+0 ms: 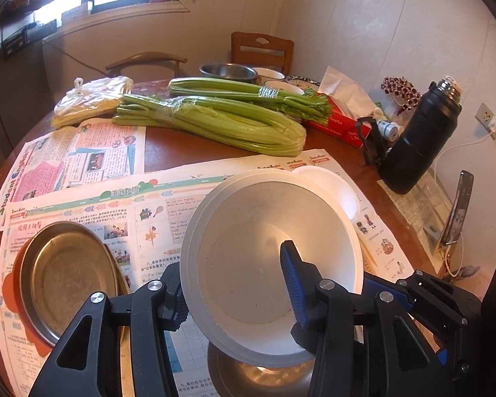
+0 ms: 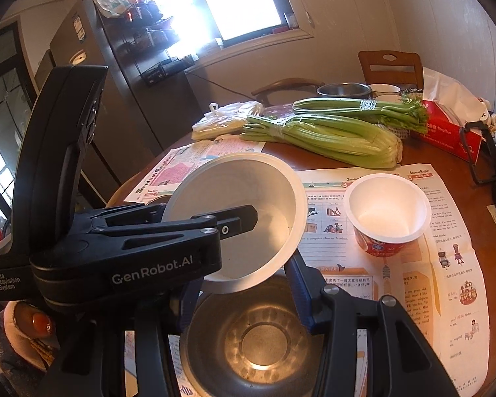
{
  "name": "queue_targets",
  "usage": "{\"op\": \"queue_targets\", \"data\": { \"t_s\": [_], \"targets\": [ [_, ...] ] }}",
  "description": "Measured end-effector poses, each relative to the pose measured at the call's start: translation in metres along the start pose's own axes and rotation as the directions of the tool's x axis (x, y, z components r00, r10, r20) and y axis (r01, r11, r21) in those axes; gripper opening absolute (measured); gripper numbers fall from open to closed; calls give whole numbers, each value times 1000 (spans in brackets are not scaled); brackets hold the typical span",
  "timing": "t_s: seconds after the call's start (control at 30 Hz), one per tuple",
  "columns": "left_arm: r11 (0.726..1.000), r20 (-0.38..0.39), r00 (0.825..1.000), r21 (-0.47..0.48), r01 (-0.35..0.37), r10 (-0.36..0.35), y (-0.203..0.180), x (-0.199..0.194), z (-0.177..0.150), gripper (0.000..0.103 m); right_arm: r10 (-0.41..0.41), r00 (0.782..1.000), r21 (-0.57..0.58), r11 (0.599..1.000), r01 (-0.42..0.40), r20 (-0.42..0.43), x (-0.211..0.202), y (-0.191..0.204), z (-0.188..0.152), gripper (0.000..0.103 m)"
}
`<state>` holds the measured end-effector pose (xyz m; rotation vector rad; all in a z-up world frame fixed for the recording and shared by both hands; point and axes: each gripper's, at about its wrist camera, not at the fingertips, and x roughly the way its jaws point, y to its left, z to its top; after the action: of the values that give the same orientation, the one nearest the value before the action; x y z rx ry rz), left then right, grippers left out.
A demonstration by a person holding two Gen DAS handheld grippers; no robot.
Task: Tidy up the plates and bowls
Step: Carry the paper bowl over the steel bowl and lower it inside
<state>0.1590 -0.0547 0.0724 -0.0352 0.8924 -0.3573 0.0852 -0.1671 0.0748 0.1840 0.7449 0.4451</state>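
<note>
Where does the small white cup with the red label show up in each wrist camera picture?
Left wrist: only the small cup's white rim peeks out behind the big white bowl, right of centre.
Right wrist: the small cup stands on newspaper, right of centre.
Shared landmark: the celery behind it.

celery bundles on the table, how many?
2. Both lie across the far half of the table: near celery bundle, far celery bundle behind it, by the tissue box.

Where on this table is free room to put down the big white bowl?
Free: the newspaper between the metal plate and the celery, and right of the small cup. Crowded: the far side, with celery, tissue box and bottle.
</note>
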Motion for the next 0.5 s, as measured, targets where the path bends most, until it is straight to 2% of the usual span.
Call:
{"op": "queue_targets", "data": {
  "t_s": [0.5],
  "targets": [
    [1000,29,1000,22,9,-10,-16,-31,-20,49,4,999,-50,999,-2,35,-33,12,-17,50]
  ]
}}
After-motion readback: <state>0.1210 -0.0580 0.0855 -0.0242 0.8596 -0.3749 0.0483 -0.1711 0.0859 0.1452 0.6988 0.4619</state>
